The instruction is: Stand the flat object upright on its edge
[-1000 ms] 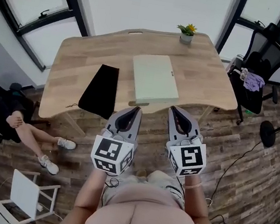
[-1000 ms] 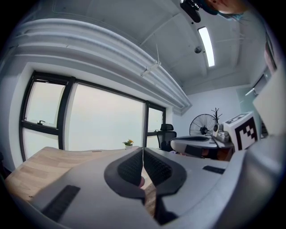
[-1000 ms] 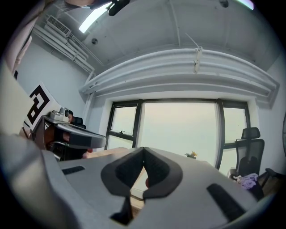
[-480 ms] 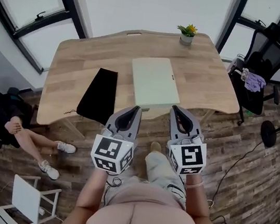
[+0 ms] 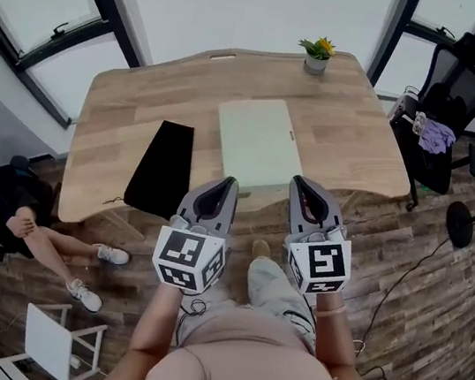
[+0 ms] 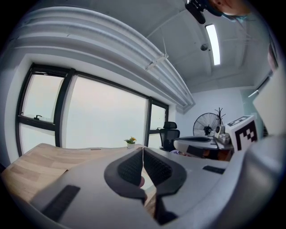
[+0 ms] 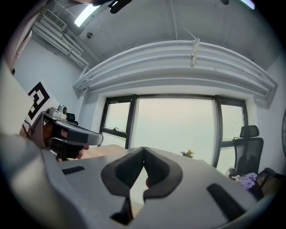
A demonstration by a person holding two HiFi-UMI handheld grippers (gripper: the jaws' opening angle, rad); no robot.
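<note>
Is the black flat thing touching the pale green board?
Apart. The head view shows bare table between the black flat thing and the pale green board.

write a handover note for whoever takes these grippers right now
Left gripper: shut, empty. Right gripper: shut, empty. Both held at the table's near edge.
Pale board lies flat mid-table, just ahead of them; black pad lies flat to its left.
Done: nothing yet. Left: open jaws, grip the board, stand it on its edge.
</note>
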